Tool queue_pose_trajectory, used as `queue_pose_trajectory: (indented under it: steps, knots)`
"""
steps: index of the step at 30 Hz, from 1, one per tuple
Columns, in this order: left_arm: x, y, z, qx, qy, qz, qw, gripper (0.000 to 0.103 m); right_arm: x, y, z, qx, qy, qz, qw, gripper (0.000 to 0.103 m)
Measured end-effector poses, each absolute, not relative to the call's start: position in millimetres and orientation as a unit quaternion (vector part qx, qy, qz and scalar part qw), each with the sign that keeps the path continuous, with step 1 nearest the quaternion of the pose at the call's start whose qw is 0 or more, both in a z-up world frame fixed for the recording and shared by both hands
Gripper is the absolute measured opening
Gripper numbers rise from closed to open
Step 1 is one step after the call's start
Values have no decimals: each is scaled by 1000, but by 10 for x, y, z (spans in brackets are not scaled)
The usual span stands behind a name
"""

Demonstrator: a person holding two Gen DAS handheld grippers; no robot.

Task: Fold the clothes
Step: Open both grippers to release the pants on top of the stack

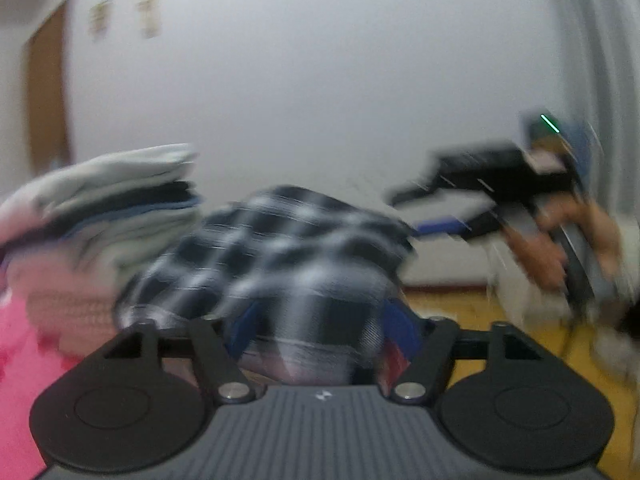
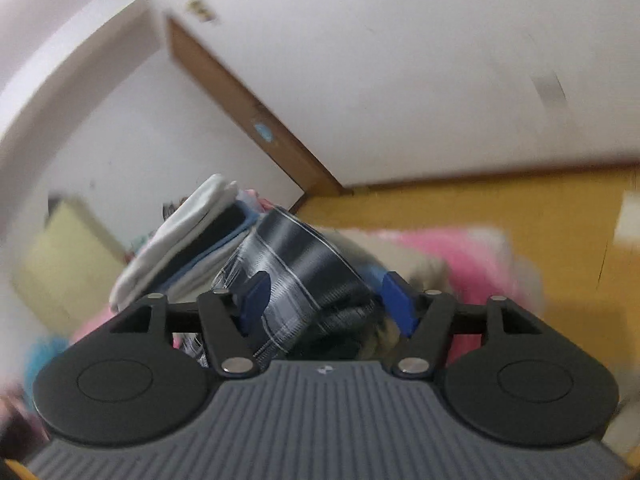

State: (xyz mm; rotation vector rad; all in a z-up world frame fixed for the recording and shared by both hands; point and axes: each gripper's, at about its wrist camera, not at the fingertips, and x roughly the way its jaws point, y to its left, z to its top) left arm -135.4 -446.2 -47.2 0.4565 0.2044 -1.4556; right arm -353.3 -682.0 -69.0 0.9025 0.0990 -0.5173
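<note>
A folded black-and-white plaid shirt [image 1: 280, 252] lies between the blue pads of my left gripper [image 1: 320, 324], which grips its near edge. The same plaid shirt [image 2: 304, 276] sits between the blue pads of my right gripper [image 2: 324, 304], which also grips it. In the left wrist view the right gripper [image 1: 500, 184] shows at the right, held by a hand. A stack of folded clothes [image 1: 120, 192] in white, black and blue stands just left of the shirt; it also shows in the right wrist view [image 2: 188, 240]. Both views are motion-blurred.
A pink blanket [image 1: 24, 360] covers the surface under the clothes, also seen in the right wrist view [image 2: 448, 248]. Yellow wooden floor [image 2: 500, 208] and a white wall [image 1: 320, 80] lie beyond. A brown door frame [image 2: 248, 108] stands at the left.
</note>
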Motion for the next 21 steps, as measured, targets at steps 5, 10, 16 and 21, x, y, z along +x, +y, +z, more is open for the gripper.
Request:
queue_pose_trajectory:
  steps: [5, 10, 16, 21]
  knots:
    - [-1517, -4538, -648, 271, 56, -628, 727, 62, -3285, -6796, -655, 419, 91, -248, 869, 61]
    - [-1512, -4565, -690, 287, 46, -608, 739, 33, -3281, -6759, -581, 392, 106, -258, 876, 24]
    - [-1435, -4522, -377, 243, 59, -622, 742, 21, -3316, -6594, -211, 319, 68, -256, 910, 9]
    - [-1464, -4641, -456, 262, 78, -634, 723, 24, -3320, -6593, -247, 296, 82, -283, 909, 9]
